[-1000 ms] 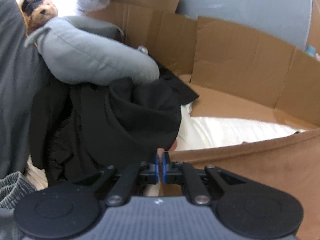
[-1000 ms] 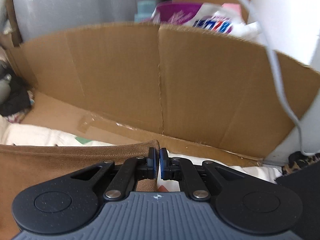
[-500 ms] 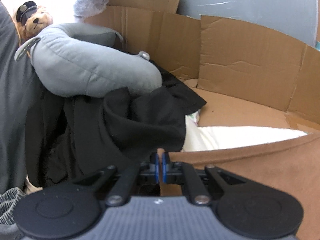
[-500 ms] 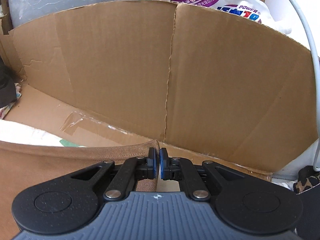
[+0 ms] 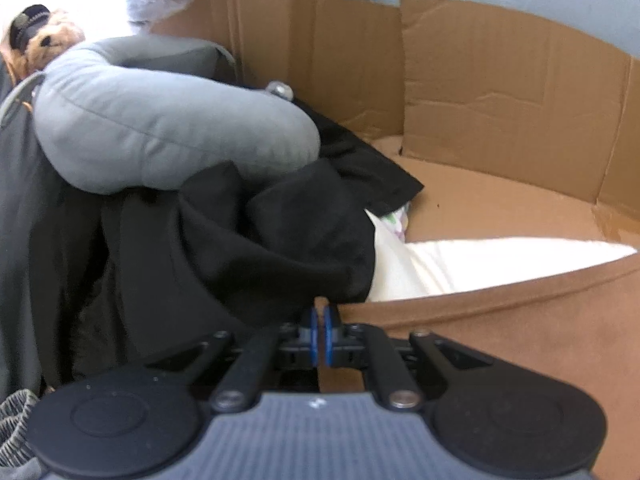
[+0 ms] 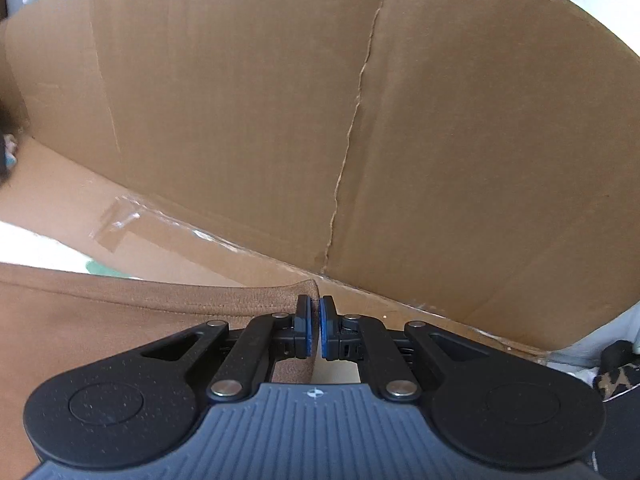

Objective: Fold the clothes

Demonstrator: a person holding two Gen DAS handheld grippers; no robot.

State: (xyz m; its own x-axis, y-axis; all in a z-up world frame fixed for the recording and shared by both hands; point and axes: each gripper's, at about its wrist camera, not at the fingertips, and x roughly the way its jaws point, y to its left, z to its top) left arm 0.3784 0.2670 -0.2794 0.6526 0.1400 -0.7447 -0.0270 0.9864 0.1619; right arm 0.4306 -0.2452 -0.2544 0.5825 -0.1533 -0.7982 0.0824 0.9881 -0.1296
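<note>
Left wrist view: left gripper [image 5: 321, 319] clamped on one corner of the brown garment [image 5: 520, 332], beside a black clothing heap [image 5: 260, 240] under a grey neck pillow [image 5: 160, 136], with white bedding [image 5: 480, 260] behind. Right wrist view alone shows the right gripper [image 6: 315, 312] pinching the garment's opposite hemmed corner before a cardboard wall [image 6: 360, 120]

Setting: you are working in a lived-in home, likely a bedroom. Evidence: a teddy bear [image 5: 38, 46] wearing a cap is sitting at upper left, a grey neck pillow [image 5: 160, 136] is lying over heaped dark clothing [image 5: 248, 248], white bedding [image 5: 480, 260] is showing centre right, and flattened cardboard [image 6: 320, 120] is walling everything in.
</note>
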